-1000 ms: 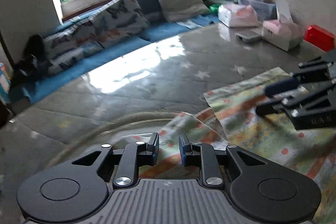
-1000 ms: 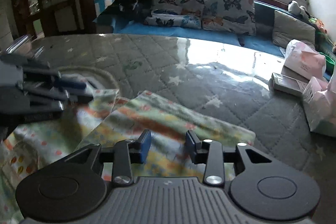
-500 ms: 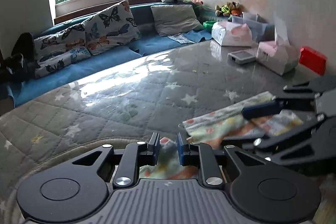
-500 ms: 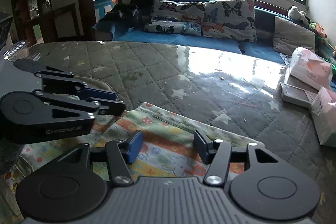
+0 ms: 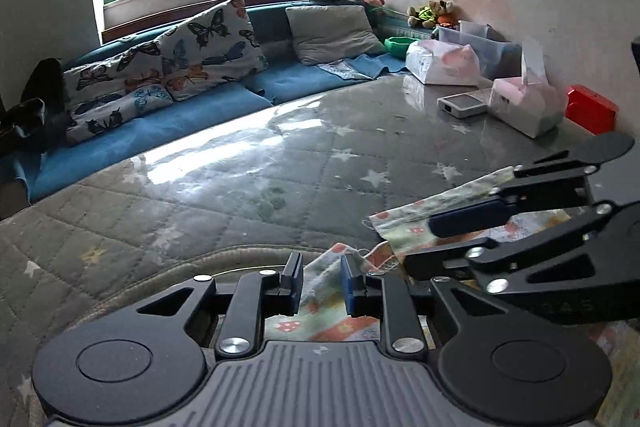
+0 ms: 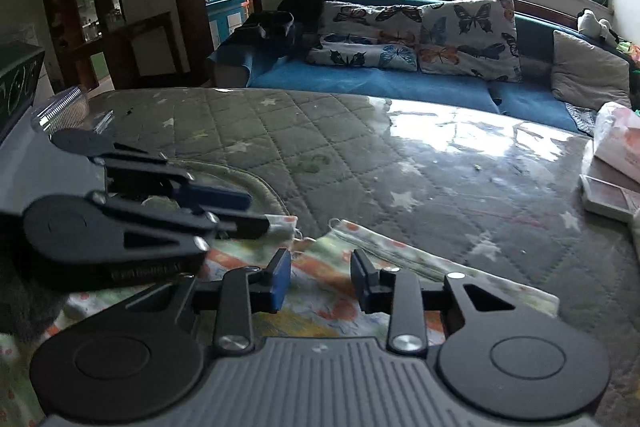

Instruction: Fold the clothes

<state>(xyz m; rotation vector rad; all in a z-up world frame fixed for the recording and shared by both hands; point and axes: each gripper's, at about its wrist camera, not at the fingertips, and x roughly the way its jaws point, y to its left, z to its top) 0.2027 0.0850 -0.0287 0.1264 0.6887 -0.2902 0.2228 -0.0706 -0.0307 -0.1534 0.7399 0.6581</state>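
A patterned cloth with orange, green and yellow print [image 5: 404,227] lies on the grey quilted mattress [image 5: 248,195]. My left gripper [image 5: 320,281] is open, its fingers either side of a raised edge of the cloth. My right gripper [image 6: 318,281] is open over the same cloth [image 6: 384,247], low above it. Each gripper shows in the other's view: the right one [image 5: 448,241] at the right of the left wrist view, the left one [image 6: 248,213] at the left of the right wrist view. The two sit close together over the cloth's near edge.
A blue couch with butterfly cushions [image 5: 192,47] runs along the mattress's far side. White bags [image 5: 444,63], a flat white box [image 5: 464,105], a tissue box [image 5: 528,103] and a red box [image 5: 592,105] stand at the right. A doorway and cabinet [image 6: 100,27] are at the left.
The left gripper's jaws have opened from a narrow gap to a wider one around the cloth edge. Both grippers have moved closer together over the cloth; the right one stays open.
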